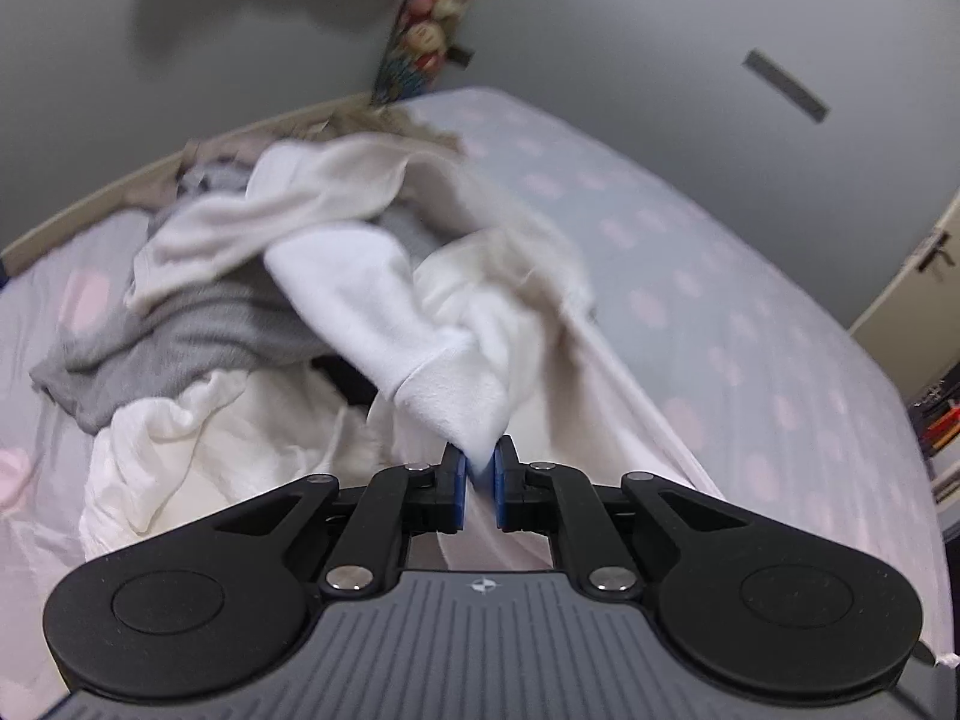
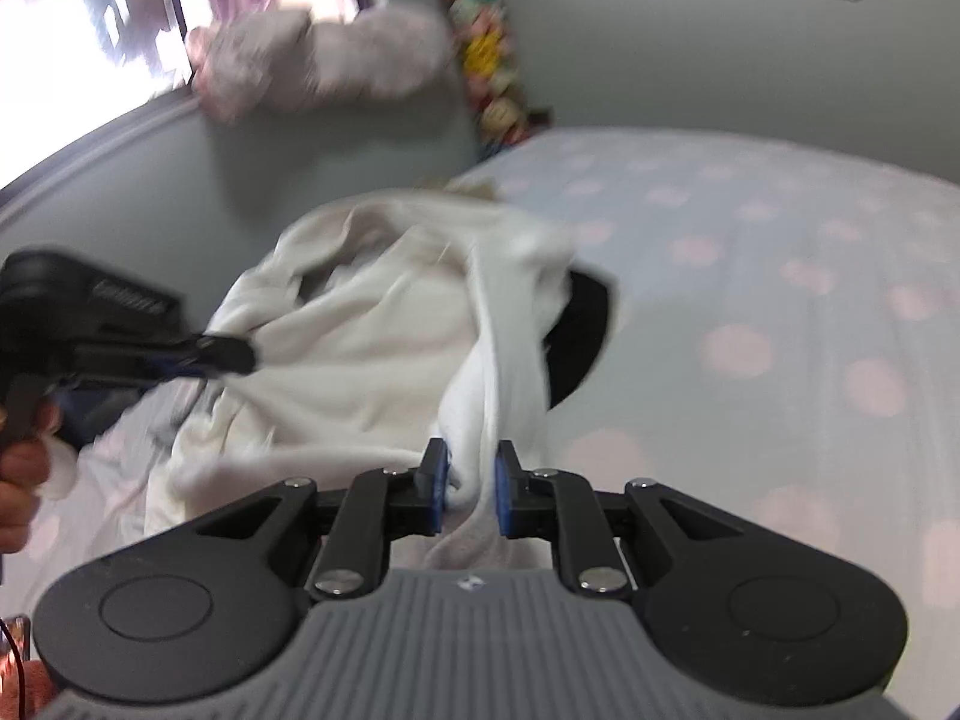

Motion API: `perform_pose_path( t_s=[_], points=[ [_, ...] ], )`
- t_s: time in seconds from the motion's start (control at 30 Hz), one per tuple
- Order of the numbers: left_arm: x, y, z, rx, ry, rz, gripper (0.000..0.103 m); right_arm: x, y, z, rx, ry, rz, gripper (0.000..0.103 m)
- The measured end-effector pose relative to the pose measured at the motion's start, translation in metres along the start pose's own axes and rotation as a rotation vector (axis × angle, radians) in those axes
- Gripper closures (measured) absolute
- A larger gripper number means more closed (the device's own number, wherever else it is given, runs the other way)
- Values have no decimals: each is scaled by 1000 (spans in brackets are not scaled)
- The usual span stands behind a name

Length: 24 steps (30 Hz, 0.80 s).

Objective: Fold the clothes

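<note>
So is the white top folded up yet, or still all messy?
Still messy. The white garment hangs bunched and twisted between the left gripper and right gripper, above the clothes pile.

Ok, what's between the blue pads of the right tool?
A bunched fold of the white fleece garment, pinched by the right tool; the right wrist view shows it.

Hand-held gripper (image 1: 479, 468): black linkage arms, silver screws, blue pads (image 1: 459, 480) (ribbed grey body behind).

walls (image 1: 600, 18) grey | bed (image 1: 750, 276) w/ pink-dot sheet | window (image 2: 72, 42) bright
</note>
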<state>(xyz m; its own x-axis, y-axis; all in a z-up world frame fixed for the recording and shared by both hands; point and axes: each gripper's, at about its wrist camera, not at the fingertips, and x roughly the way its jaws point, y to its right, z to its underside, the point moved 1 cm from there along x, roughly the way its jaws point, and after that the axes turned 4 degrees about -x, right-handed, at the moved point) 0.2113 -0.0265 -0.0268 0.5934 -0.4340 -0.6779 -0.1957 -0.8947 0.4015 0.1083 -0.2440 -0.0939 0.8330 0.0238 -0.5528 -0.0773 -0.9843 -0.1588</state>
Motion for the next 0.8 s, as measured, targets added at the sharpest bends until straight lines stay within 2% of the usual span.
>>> perform_pose_path(
  t_s=[0.27,0.4,0.53,0.57,0.63,0.7,0.8],
  points=[
    [-87,73,19,98,101,177,96,-142,48,-16,17,235,172,86],
    [-105,97,41,131,94,213,96,-201,73,-6,26,299,282,86],
    [-89,97,66,135,16,163,96,-240,107,20,93,280,385,88],
    [-83,95,73,139,-6,139,96,-247,114,29,100,270,426,103],
    [-70,89,90,145,-56,75,96,-258,124,44,97,236,491,103],
    [-56,78,106,129,-118,21,96,-264,139,61,144,180,496,103],
    [-44,63,125,110,-187,-48,96,-271,149,80,194,143,485,102]
  ],
)
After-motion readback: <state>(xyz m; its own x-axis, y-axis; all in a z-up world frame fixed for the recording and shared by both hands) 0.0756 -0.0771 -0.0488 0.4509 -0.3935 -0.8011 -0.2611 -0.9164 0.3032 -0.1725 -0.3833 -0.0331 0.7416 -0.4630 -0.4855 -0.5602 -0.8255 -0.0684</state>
